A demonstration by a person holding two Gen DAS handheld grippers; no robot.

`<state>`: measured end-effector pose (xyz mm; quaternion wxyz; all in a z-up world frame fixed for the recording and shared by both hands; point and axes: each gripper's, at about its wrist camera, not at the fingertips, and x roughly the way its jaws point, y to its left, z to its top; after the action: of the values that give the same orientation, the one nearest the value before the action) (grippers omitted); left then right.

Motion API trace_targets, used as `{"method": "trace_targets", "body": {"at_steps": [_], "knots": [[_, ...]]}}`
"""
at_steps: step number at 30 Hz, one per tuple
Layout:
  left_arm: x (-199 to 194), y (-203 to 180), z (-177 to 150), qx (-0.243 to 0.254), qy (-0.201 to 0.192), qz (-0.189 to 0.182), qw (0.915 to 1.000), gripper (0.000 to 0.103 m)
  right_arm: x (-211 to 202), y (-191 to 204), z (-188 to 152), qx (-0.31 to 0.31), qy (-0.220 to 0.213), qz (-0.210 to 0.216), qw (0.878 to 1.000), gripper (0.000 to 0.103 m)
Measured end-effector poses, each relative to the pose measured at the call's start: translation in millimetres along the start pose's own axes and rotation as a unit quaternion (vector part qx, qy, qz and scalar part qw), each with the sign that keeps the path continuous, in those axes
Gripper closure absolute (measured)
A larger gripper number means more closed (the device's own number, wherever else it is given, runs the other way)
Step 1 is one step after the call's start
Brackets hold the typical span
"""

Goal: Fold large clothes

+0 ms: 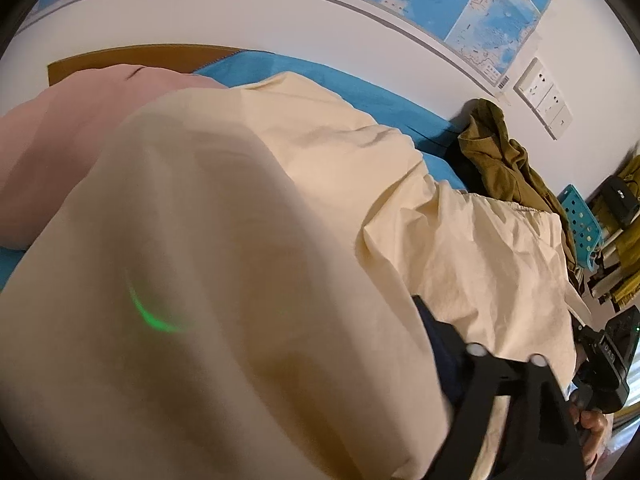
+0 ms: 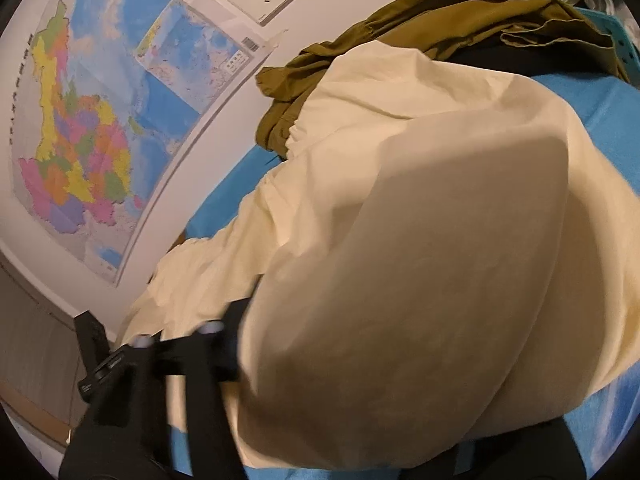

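Note:
A large cream garment [image 1: 460, 240] lies across the blue bed sheet [image 1: 320, 76], and a fold of it drapes close over both lenses. In the left wrist view one black finger [image 1: 452, 364] of my left gripper shows at the lower right, pressed against the cloth; the other is hidden under the fabric. In the right wrist view the cream garment [image 2: 400, 208] fills the middle, and one black finger [image 2: 232, 344] of my right gripper presses into its edge at the lower left. Both grippers appear shut on the cloth. The other hand-held gripper [image 1: 608, 360] shows at the right edge.
An olive garment [image 1: 504, 156] lies heaped on the bed by the wall; it also shows in the right wrist view [image 2: 440, 12]. A pink pillow [image 1: 52, 152] sits at the head. A teal perforated basket [image 1: 580, 220], wall sockets [image 1: 544, 92] and a map [image 2: 100, 120] lie beyond.

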<state>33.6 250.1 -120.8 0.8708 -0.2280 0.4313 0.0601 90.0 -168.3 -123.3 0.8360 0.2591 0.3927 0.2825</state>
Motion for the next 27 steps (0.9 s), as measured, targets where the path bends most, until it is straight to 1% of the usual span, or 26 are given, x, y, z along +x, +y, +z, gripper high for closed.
{"method": "trace_targets", "body": {"at_steps": [1,3,4,6,10,11,12,13,14,15,16,17,18,19,20,22,23,25,26,27], "knots": [[-1.1,-0.9,-0.4,0.002,-0.001,0.000,1.0000,0.026,-1.1,0.6,0.2,-0.004,-0.001,0.003,1.000,0.064],[-2.3,-3.5,-1.1,0.017,-0.003,0.001,0.9998,0.027,1.0,1.5,0.5,-0.008,0.000,0.002,1.000,0.063],[-1.3,-3.4,-1.0,0.018,-0.001,0.001,0.9998,0.026,4.3,-1.0,0.6,0.001,0.005,0.008,1.000,0.059],[2.3,-2.3,-0.3,0.010,0.002,-0.004,0.9999,0.024,8.8,-5.9,0.8,0.016,0.010,0.016,1.000,0.056],[5.9,-5.4,0.1,0.016,0.001,-0.005,0.9999,0.022,13.6,-3.6,2.8,0.017,0.012,0.013,1.000,0.053],[5.8,-5.5,0.5,0.016,0.002,-0.004,0.9999,0.022,13.1,-1.5,3.0,0.010,0.011,0.011,1.000,0.054],[5.4,-5.3,0.7,0.014,0.003,-0.003,0.9999,0.025,11.6,0.5,2.9,0.003,0.011,0.010,1.000,0.059],[4.3,-4.5,0.7,0.010,0.002,-0.002,0.9999,0.032,9.1,2.7,2.9,-0.004,0.009,0.011,1.000,0.065],[2.2,-3.1,0.9,0.006,0.001,-0.004,1.0000,0.037,4.1,4.5,3.1,-0.009,0.005,0.019,1.000,0.068],[0.2,-3.3,0.5,0.006,-0.001,-0.005,1.0000,0.043,0.4,6.4,3.4,-0.013,0.003,0.025,1.000,0.072],[-0.9,-4.7,0.4,0.009,-0.003,-0.005,0.9999,0.048,-3.8,8.9,3.2,-0.019,0.001,0.031,0.999,0.073],[-2.7,-6.8,0.0,0.016,-0.005,-0.005,0.9998,0.048,-4.5,9.8,3.2,-0.023,0.003,0.030,0.999,0.073],[-3.3,-10.5,-0.7,0.027,-0.006,0.001,0.9996,0.048,-3.0,9.6,3.4,-0.023,0.007,0.025,0.999,0.070],[-1.4,-11.1,0.2,0.028,-0.003,0.002,0.9996,0.044,0.2,6.9,4.0,-0.015,0.012,0.018,1.000,0.065],[0.7,-10.1,1.3,0.021,0.002,-0.001,0.9998,0.041,4.4,3.9,4.2,-0.005,0.018,0.015,1.000,0.065],[6.0,-5.5,4.5,0.003,0.007,-0.012,0.9999,0.033,10.7,1.4,4.0,0.001,0.025,0.015,1.000,0.059],[8.4,-5.1,5.7,0.003,0.007,-0.014,0.9999,0.032,12.8,0.8,4.1,0.004,0.025,0.015,1.000,0.058],[9.5,-7.9,5.9,0.008,0.005,-0.007,0.9999,0.033,14.3,1.3,4.7,0.002,0.026,0.016,1.000,0.058],[9.0,-9.3,5.7,0.012,0.005,-0.002,0.9999,0.036,13.7,2.0,4.4,0.003,0.026,0.015,1.000,0.060],[7.6,-10.9,5.6,0.017,0.002,0.007,0.9998,0.044,12.4,4.1,3.5,-0.001,0.025,0.014,1.000,0.066]]}}
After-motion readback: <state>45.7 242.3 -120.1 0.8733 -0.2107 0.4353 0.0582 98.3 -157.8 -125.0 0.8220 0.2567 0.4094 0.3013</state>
